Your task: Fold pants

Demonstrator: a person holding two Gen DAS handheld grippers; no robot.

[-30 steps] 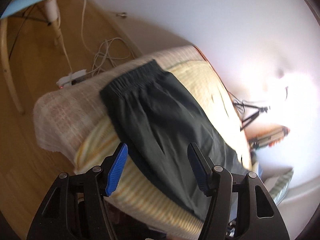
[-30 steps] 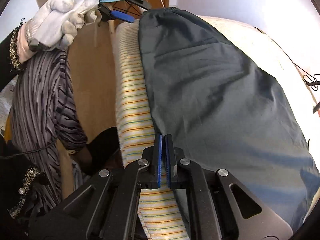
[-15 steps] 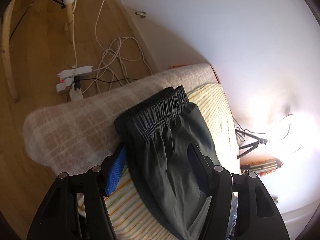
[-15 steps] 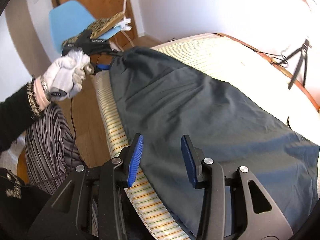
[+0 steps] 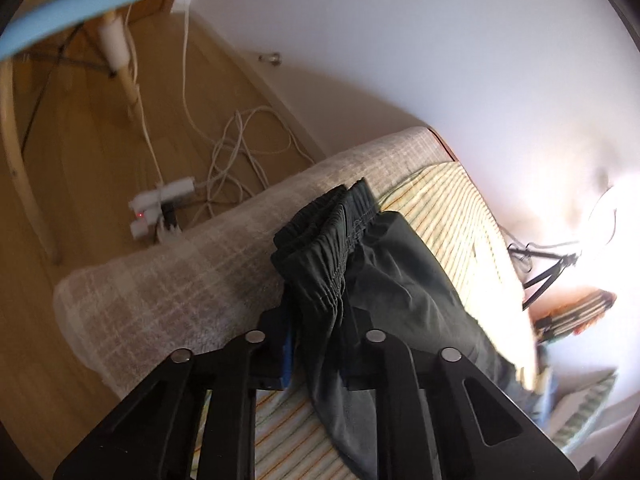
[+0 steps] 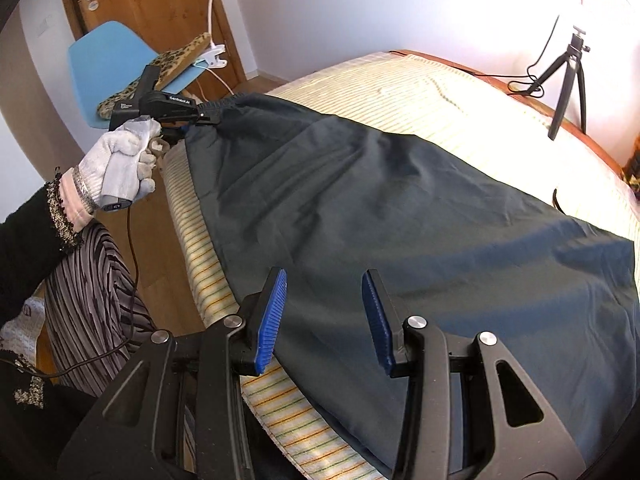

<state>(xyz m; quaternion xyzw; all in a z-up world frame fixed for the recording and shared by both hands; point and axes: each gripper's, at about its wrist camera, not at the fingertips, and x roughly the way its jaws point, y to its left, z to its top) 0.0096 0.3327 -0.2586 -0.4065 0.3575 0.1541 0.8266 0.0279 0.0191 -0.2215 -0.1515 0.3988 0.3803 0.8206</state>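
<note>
Dark grey pants [image 6: 400, 216] lie spread along the near side of a bed with a striped cover [image 6: 460, 108]. My left gripper [image 5: 320, 344] is shut on the elastic waistband [image 5: 336, 248], which bunches up between its blue pads. In the right wrist view the left gripper [image 6: 200, 114] holds that waistband corner at the bed's far left end. My right gripper [image 6: 326, 312] is open, its blue pads [image 6: 272, 312] spread just above the pants' near edge, holding nothing.
A blue chair [image 6: 116, 64] with a leopard-print cushion stands past the bed's end. A power strip and white cables [image 5: 168, 204] lie on the wooden floor. A black tripod [image 6: 568, 76] stands beyond the bed. A checked blanket [image 5: 172, 280] covers the bed's end.
My left gripper moved in to the waistband and shut on it, bunching it up. My right gripper opened, let go of the pants' edge and drew back a little.
</note>
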